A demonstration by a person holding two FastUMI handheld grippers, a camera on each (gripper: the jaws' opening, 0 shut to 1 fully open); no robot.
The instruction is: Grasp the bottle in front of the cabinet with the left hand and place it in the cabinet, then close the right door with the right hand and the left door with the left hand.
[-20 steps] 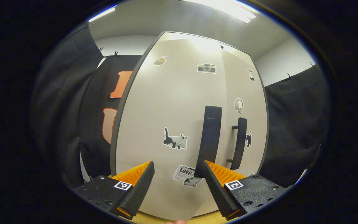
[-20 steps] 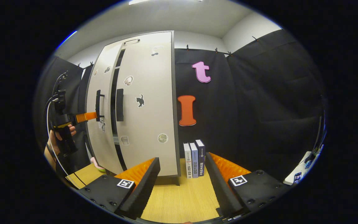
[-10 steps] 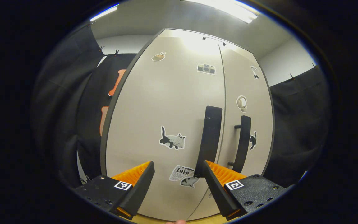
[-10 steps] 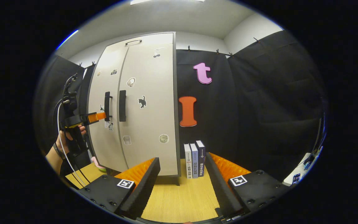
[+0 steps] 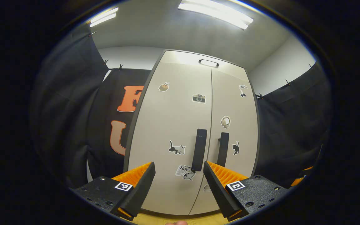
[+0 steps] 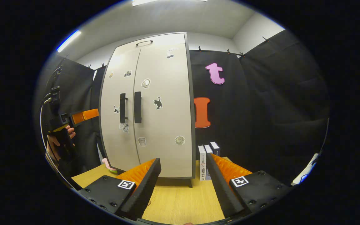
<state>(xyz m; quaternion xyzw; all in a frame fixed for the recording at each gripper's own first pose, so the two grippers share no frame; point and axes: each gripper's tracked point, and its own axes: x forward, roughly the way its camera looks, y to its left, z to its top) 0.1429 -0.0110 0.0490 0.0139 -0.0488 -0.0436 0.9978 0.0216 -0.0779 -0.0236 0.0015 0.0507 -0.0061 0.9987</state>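
Beige cabinet (image 5: 192, 137) stood on the wooden tabletop (image 6: 180, 203), both doors flush, their upright handles side by side at the centre seam. Left door (image 5: 170, 125) and right door (image 5: 234, 125) appeared fully shut; judged complete. The bottle was presumably inside. Left tongs (image 5: 179, 187) were open, empty, facing the left handle (image 5: 199, 150) straight ahead and clear of it. Right tongs (image 6: 181, 184) were open, empty, further off, with books (image 6: 206, 159) just beyond.
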